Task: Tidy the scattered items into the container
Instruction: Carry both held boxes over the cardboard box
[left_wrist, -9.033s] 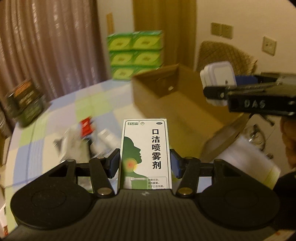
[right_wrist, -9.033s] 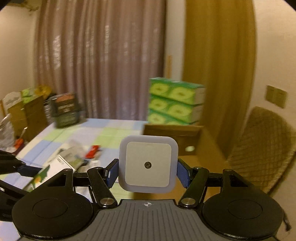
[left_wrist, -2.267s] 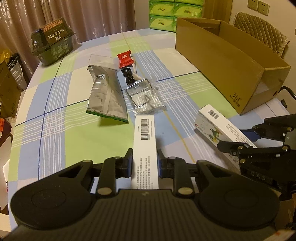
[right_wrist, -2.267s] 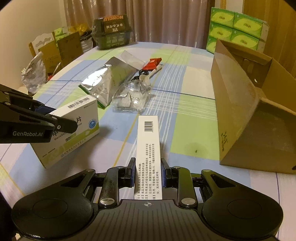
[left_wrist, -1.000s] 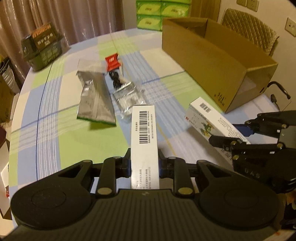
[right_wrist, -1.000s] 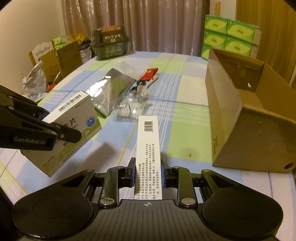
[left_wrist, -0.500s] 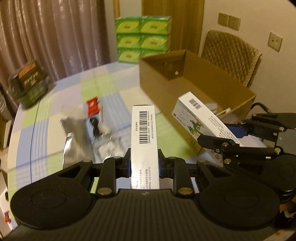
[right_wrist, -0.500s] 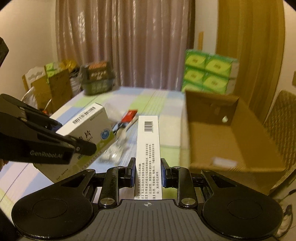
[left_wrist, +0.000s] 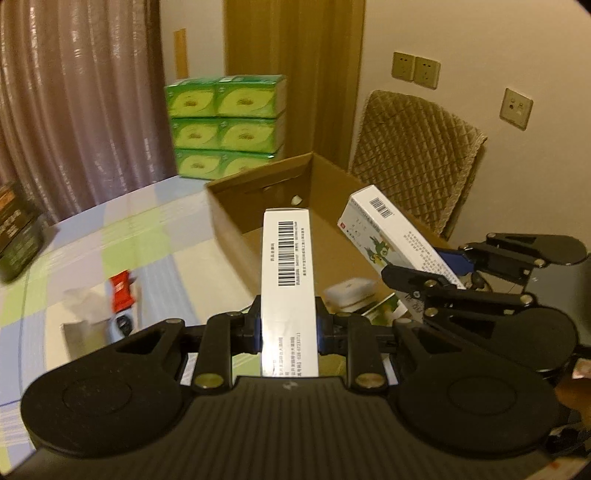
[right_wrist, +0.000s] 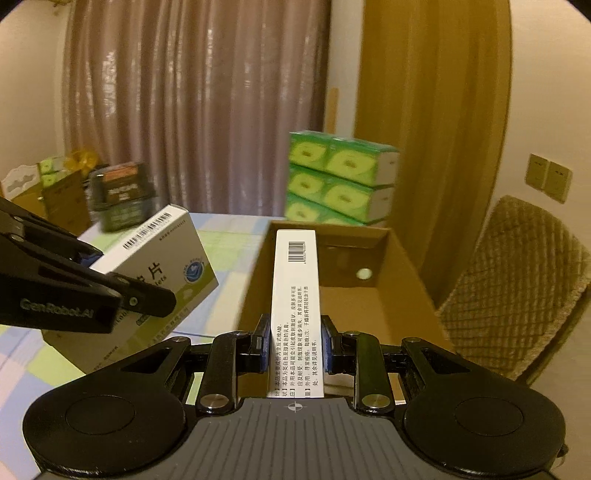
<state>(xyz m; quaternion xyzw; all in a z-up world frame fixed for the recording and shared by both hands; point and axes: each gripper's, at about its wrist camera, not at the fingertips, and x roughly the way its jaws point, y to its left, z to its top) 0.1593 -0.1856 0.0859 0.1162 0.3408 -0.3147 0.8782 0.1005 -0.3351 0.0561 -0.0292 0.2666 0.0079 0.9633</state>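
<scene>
Two Medicine Boxes Held Over the Cardboard Box

Two white medicine boxes hang above the open cardboard box (left_wrist: 258, 218), the landmark for everything else. The left gripper (left_wrist: 289, 328) pinches a narrow barcoded box (left_wrist: 288, 280) between its pads, over the cardboard box's near wall. The right gripper (right_wrist: 294, 341) clamps a second narrow box (right_wrist: 296, 295), aimed into the cardboard box's mouth. Inside the cardboard box lie a white square device (left_wrist: 351, 291) and a green-printed carton (left_wrist: 384, 308). Left of the cardboard box, on the checked tabletop (left_wrist: 110, 236), rest a red packet (left_wrist: 122, 290) and a silver pouch (left_wrist: 85, 328). Behind it stand stacked green tissue packs (left_wrist: 225, 125); a quilted chair (left_wrist: 413, 155) sits to its right.
</scene>
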